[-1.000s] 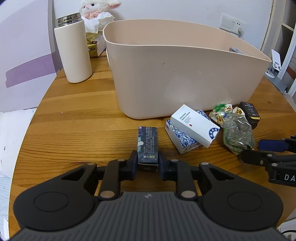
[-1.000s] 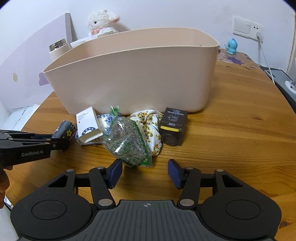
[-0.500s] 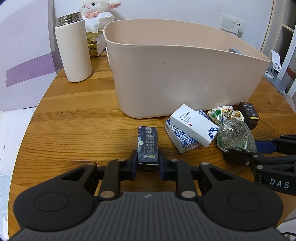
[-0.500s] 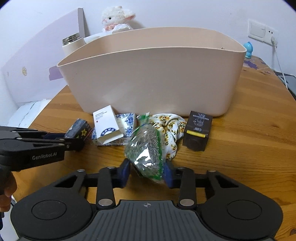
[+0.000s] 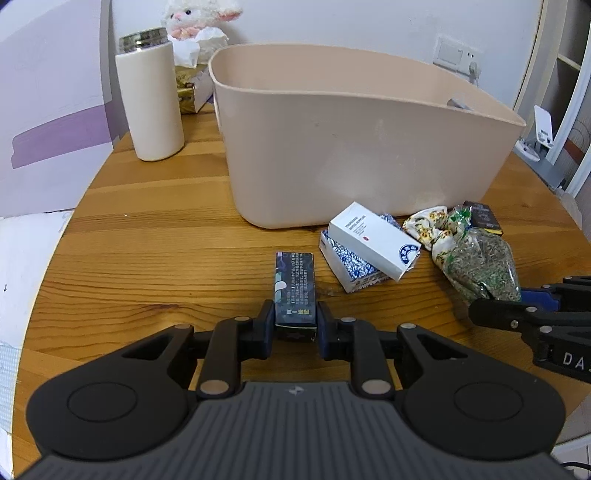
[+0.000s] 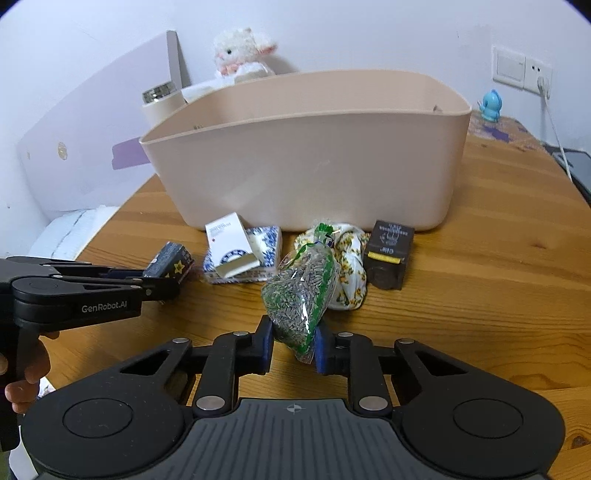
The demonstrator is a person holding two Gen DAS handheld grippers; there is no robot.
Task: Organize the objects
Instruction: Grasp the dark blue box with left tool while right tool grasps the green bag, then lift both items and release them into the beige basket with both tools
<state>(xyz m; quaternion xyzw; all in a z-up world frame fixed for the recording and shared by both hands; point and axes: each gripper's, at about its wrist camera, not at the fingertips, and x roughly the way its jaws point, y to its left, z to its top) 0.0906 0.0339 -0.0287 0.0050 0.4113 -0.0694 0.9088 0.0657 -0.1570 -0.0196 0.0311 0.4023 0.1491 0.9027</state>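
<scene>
My left gripper (image 5: 295,325) is shut on a dark blue printed box (image 5: 294,284) that lies on the wooden table in front of the beige tub (image 5: 354,155). My right gripper (image 6: 294,345) is shut on a clear bag of dried herbs (image 6: 303,295) and holds it just above the table; the bag also shows in the left wrist view (image 5: 480,264). A white box (image 5: 373,240) rests on a blue-patterned box (image 5: 351,271). A floral cloth (image 6: 351,266) and a black box (image 6: 388,258) lie beside the bag.
A white thermos (image 5: 151,99) stands left of the tub, with a plush lamb (image 5: 195,14) and a tissue box behind it. A wall socket (image 6: 521,70) and a small blue figure (image 6: 491,105) are at the back right. The table edge curves near on the left.
My right gripper closed on the herb bag and lifted it off the table, tilting it. My left gripper stays shut on the dark blue box, unmoved.
</scene>
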